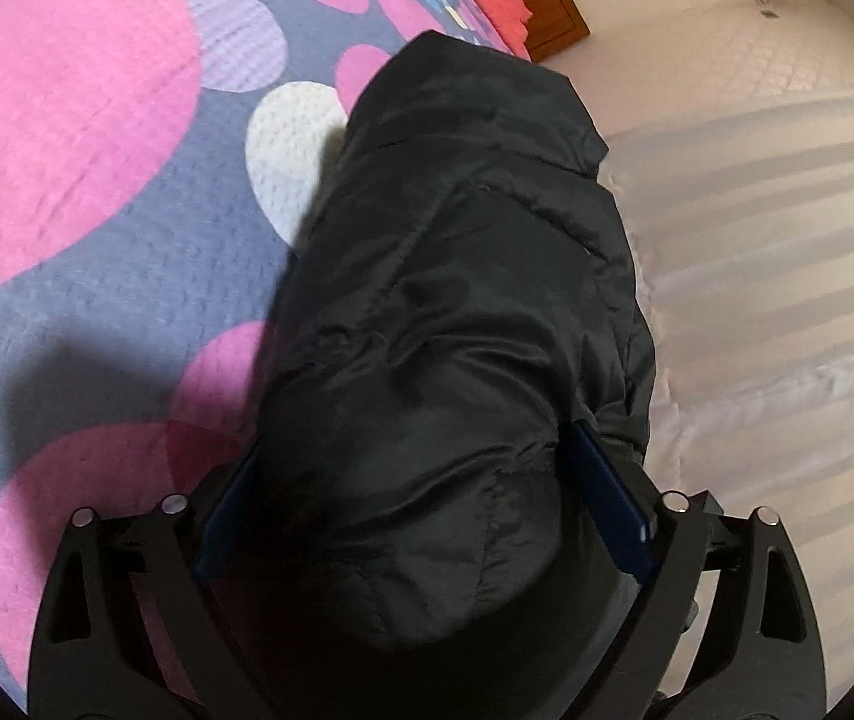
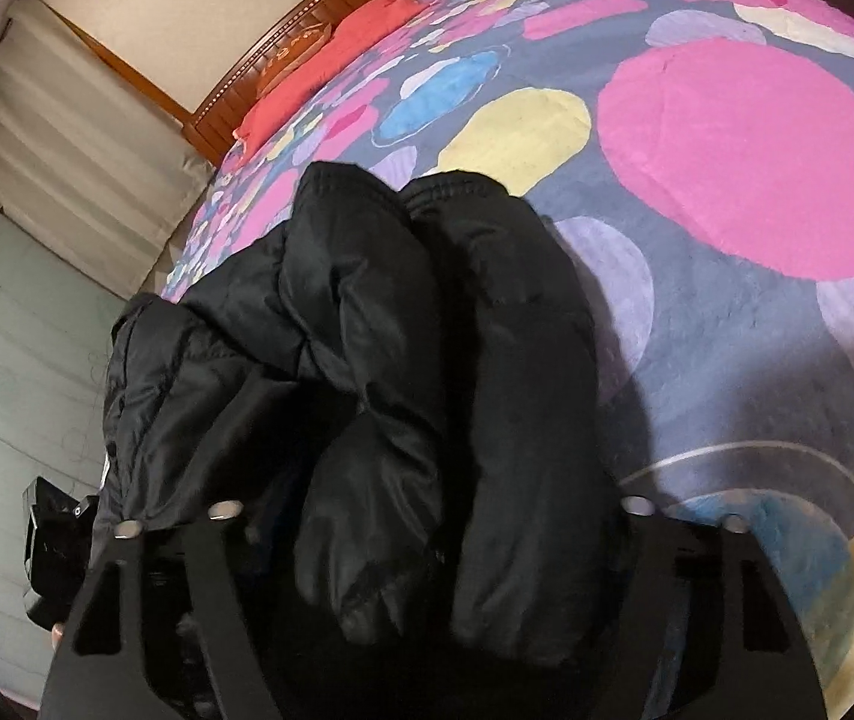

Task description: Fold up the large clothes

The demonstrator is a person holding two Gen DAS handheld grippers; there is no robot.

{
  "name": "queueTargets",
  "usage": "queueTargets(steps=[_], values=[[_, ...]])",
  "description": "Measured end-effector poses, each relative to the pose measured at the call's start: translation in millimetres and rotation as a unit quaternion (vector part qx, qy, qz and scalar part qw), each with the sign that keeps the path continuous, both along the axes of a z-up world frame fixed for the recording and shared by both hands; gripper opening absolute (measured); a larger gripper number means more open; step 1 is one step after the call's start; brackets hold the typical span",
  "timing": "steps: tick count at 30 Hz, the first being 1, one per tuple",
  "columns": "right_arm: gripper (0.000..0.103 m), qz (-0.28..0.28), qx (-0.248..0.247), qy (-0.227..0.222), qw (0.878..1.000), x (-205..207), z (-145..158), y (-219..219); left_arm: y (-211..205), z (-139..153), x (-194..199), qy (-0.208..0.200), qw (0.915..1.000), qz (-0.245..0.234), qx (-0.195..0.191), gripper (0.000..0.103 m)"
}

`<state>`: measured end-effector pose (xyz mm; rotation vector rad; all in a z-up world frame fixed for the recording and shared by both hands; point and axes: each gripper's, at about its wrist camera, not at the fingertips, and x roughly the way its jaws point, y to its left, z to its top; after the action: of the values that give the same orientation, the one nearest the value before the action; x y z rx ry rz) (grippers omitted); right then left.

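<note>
A black puffy jacket hangs from my left gripper above the bed; the blue finger pads press on a thick wad of its fabric on both sides. In the right wrist view the same black jacket drapes over my right gripper, with both sleeves lying side by side pointing away. The right fingers are buried under the fabric and hidden. The other gripper shows at the lower left edge.
The bedspread is grey-blue with large pink, white and lilac spots and also shows in the right wrist view. A red pillow and wooden headboard lie at the far end. Pale tiled floor and striped curtains border the bed.
</note>
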<state>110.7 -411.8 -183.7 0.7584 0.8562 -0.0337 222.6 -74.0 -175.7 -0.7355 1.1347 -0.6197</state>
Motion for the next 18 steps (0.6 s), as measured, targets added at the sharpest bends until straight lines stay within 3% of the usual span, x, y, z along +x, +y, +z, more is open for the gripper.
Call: queueTargets(steps=[1,7,18], values=[[0.047,0.004,0.010,-0.003,1.000,-0.9,-0.8,1.5,-1.1,0.6,-0.5,-0.001,1.0000,-0.001,0.001,0.088],[0.035,0.004,0.043,-0.021,0.999,-5.0,-4.1,9.5,-6.6,10.4,-5.3,-0.018,0.9997,-0.003,0.015,0.081],[0.029,0.008,0.043,-0.060,0.997,-18.1,18.4,34.6,-1.0,45.4,-16.4,-0.065,0.9970,-0.006,0.042,0.077]])
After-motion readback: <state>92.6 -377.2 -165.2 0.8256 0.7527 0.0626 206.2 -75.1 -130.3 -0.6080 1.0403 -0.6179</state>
